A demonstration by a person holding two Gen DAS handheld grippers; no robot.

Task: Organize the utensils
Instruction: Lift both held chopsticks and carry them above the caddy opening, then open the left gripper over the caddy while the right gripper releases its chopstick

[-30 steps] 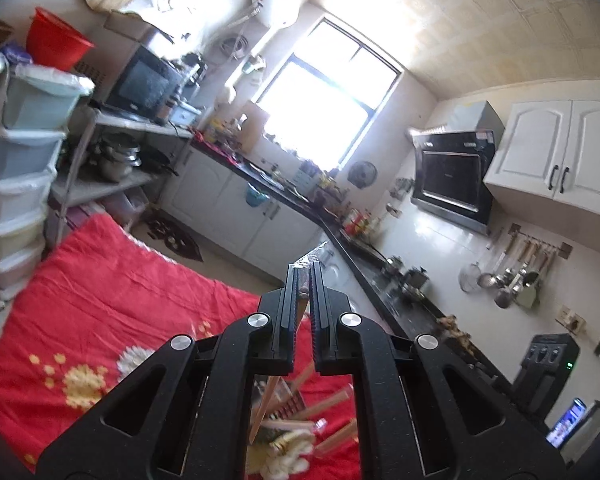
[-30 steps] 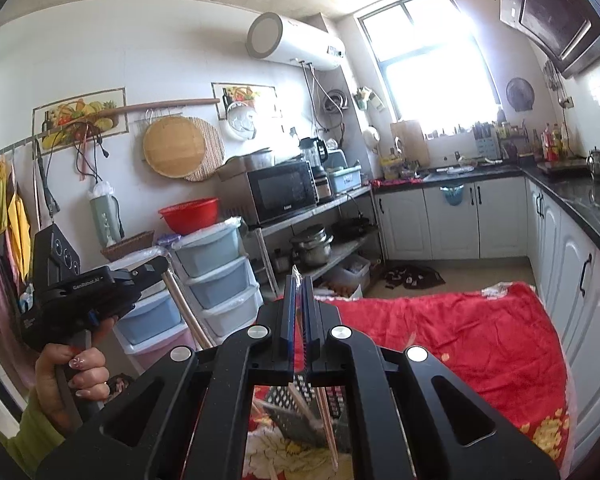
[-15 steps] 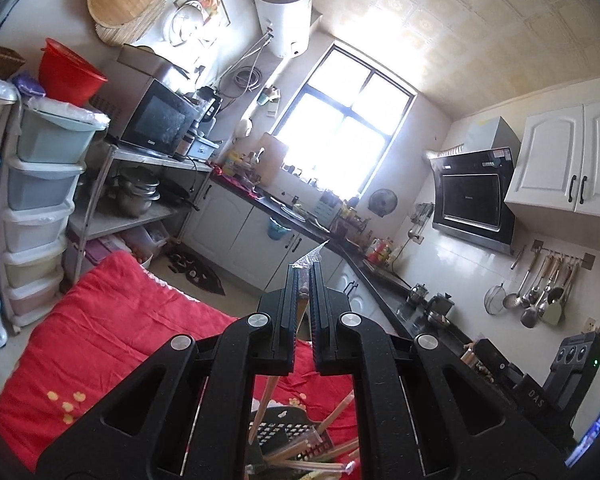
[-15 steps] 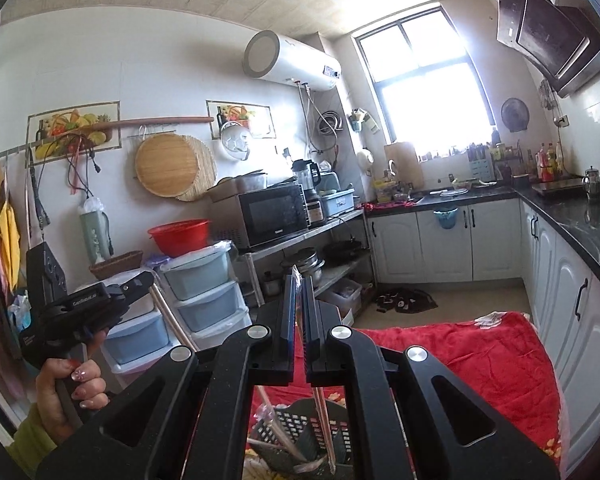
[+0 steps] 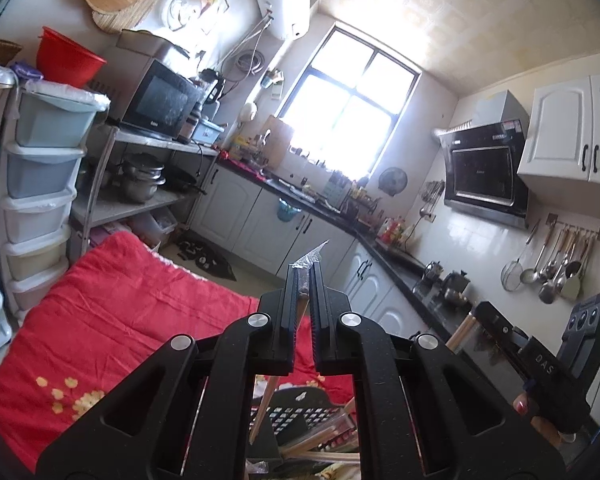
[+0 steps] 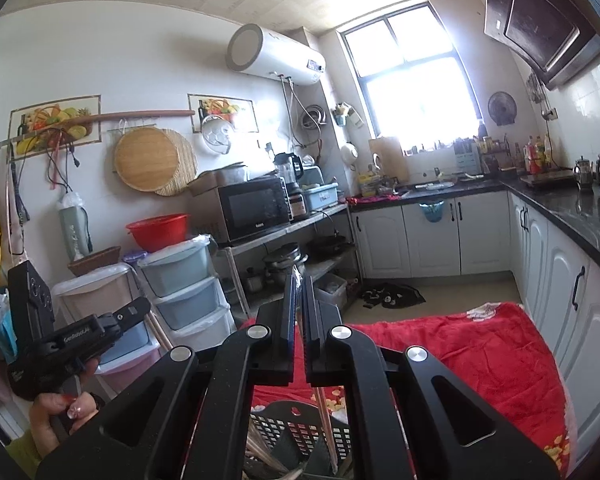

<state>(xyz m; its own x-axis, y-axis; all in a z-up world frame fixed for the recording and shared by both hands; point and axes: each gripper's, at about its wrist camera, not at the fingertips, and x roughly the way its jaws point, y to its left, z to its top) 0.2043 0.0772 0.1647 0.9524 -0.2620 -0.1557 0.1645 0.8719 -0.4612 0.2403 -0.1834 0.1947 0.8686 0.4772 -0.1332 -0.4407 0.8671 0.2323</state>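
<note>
My left gripper [image 5: 303, 276] is shut on a wooden chopstick in a clear wrapper [image 5: 260, 412], which hangs down above a black slotted utensil basket [image 5: 296, 412] holding several more chopsticks. My right gripper [image 6: 298, 280] is shut on another wrapped chopstick [image 6: 325, 416] that points down into the same basket [image 6: 288, 424]. Each gripper shows in the other's view: the right one [image 5: 512, 344] at the right edge, the left one [image 6: 120, 316] at the left, held by a hand.
A red flowered cloth [image 5: 112, 320] covers the surface under the basket. Stacked plastic drawers [image 5: 40, 176] and a shelf with a microwave [image 5: 160, 108] stand to the left. White cabinets with a dark counter [image 6: 572, 216] run along the right.
Both grippers have tilted upward and lifted a little, each still holding its chopstick. The basket has dropped lower in both views.
</note>
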